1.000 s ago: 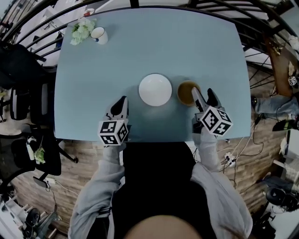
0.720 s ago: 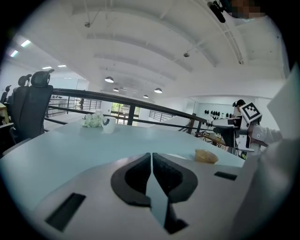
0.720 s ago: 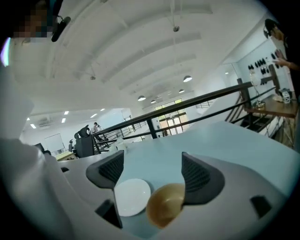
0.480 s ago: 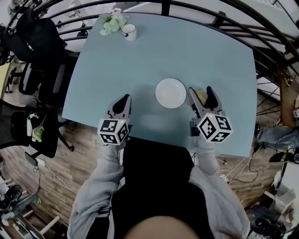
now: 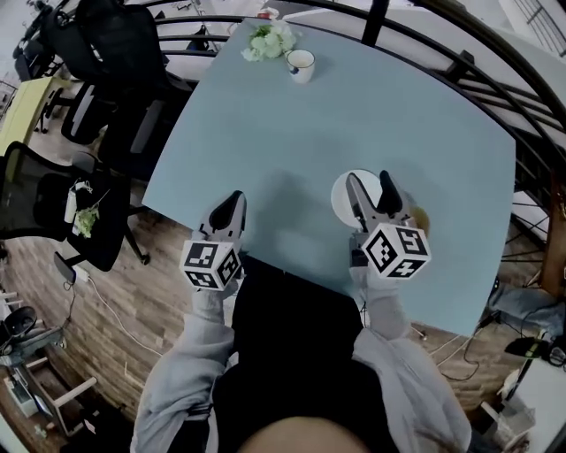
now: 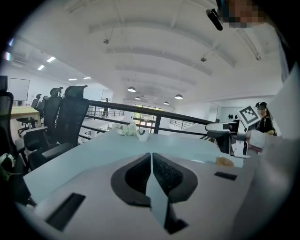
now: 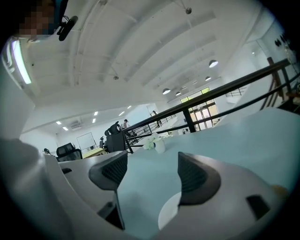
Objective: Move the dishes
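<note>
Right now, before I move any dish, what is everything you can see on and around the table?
table: one, light blue, centre.
plate: one, white, near edge, partly under the right gripper.
brown dish: one, right of the plate, mostly hidden.
mug: one, white, far edge.
flowers: one bunch, white-green, beside the mug.
office chairs: several, black, left of the table.
railing: black, beyond the far edge.
floor: brown wood.
left gripper: jaws together, empty, over the near edge.
right gripper: jaws apart, just been closing, nothing gripped, above the plate.
</note>
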A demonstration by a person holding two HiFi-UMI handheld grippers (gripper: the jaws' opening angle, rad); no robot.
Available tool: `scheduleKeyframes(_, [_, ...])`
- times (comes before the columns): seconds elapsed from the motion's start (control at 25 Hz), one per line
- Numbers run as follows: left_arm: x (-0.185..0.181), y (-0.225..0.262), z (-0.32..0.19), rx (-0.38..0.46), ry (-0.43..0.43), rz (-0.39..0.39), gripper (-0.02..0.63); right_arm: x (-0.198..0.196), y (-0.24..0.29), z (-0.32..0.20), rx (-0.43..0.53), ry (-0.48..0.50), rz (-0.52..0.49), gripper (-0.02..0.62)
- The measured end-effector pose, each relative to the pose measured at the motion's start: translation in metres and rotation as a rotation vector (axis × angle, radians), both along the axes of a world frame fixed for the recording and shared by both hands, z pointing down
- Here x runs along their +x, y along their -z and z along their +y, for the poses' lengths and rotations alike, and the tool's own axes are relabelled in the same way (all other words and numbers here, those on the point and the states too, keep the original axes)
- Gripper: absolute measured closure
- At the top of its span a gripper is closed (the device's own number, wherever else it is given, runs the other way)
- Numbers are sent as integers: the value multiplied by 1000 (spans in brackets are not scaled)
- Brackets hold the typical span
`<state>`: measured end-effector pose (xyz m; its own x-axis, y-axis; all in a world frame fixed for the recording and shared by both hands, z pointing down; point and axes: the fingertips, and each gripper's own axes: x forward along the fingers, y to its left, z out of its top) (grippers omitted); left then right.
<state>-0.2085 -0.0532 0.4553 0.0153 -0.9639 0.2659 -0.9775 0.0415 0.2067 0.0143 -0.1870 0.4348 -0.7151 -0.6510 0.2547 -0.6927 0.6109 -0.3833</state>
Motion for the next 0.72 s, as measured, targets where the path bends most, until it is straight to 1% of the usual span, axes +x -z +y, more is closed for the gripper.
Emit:
scheduleKeyframes(0.12, [-19, 4, -5, 2, 3, -8, 580, -30, -3, -6, -6, 21, -2, 246])
scheduleKeyframes(0.32, [-57, 2, -22, -9, -1, -23, 580, -70, -11, -27, 0, 26, 35, 236])
scheduleKeyframes(0.48, [-88, -2, -47, -13, -29, -25, 581, -94, -16, -54, -6, -14, 54, 229])
scheduleKeyframes(0.6, [-112, -5, -71, -15, -54, -23, 580, -115, -16, -75, 17, -37, 78, 223])
scheduleKeyframes(0.72, [-133, -6, -99, -12, -99, -23, 580, -139, -18, -95, 35, -46, 119, 206])
